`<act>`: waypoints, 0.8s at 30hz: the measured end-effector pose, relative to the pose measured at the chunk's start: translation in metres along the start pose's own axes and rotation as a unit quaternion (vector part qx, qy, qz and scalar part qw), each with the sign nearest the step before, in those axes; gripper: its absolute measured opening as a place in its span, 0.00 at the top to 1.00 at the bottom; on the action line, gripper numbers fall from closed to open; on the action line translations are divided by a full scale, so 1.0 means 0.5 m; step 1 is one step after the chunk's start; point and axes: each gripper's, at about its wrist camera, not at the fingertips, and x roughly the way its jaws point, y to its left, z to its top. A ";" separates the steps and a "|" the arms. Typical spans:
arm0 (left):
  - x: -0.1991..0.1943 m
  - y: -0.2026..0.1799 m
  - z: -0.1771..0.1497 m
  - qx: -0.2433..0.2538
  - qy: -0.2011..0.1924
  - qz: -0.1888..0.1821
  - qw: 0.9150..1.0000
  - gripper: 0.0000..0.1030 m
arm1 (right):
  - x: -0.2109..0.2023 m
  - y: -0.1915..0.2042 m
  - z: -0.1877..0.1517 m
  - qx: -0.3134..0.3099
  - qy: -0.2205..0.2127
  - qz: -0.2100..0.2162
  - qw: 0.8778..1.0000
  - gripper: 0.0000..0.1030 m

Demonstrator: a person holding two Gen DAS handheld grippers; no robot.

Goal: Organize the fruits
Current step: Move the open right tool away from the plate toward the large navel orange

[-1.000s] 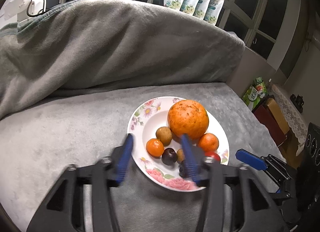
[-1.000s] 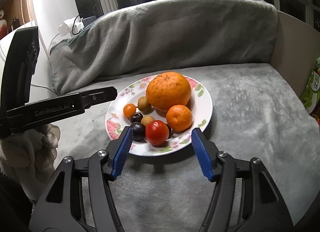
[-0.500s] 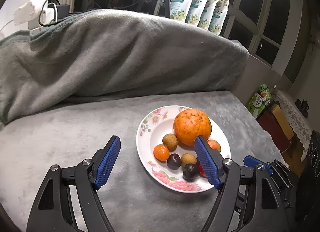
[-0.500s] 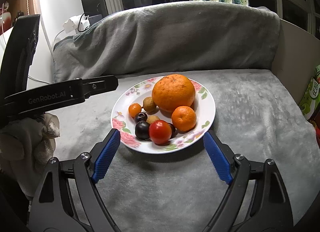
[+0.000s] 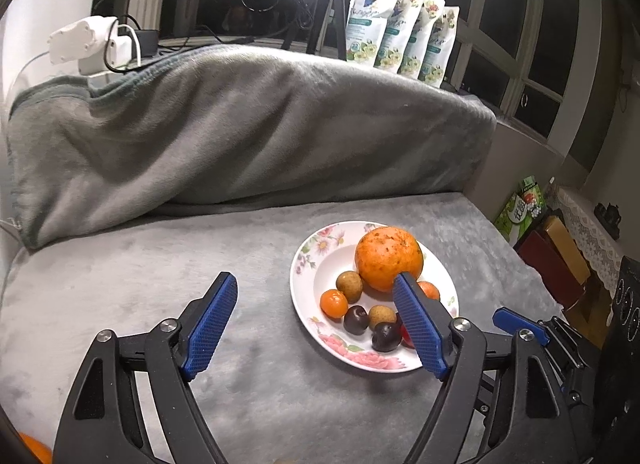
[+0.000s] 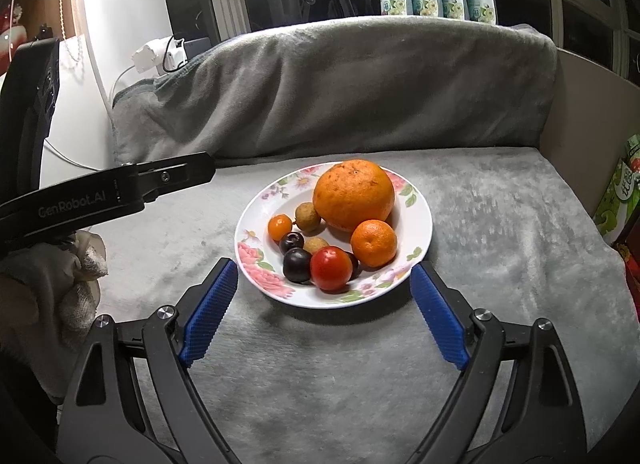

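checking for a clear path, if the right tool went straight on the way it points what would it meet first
Most likely the near rim of the floral plate, then the red fruit behind it. The right tool is open and empty; depth is unclear, so it might touch the grey blanket first.

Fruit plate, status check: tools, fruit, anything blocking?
Left tool and right tool open, empty, jaws just widened. Fruit all on floral plate; big orange at back, red tomato nearest. Nothing blocking on grey blanket.
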 end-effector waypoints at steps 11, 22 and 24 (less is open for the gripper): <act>-0.074 0.030 -0.015 -0.014 -0.030 0.010 0.999 0.22 | -0.027 0.031 0.005 -0.003 -0.021 0.018 1.000 0.12; -0.156 0.092 -0.052 -0.038 -0.048 0.041 0.997 0.22 | -0.020 0.088 0.012 -0.029 -0.025 0.048 0.998 0.12; -0.171 0.105 -0.061 -0.040 -0.051 0.055 0.996 0.22 | -0.014 0.105 0.015 -0.041 -0.022 0.053 0.997 0.12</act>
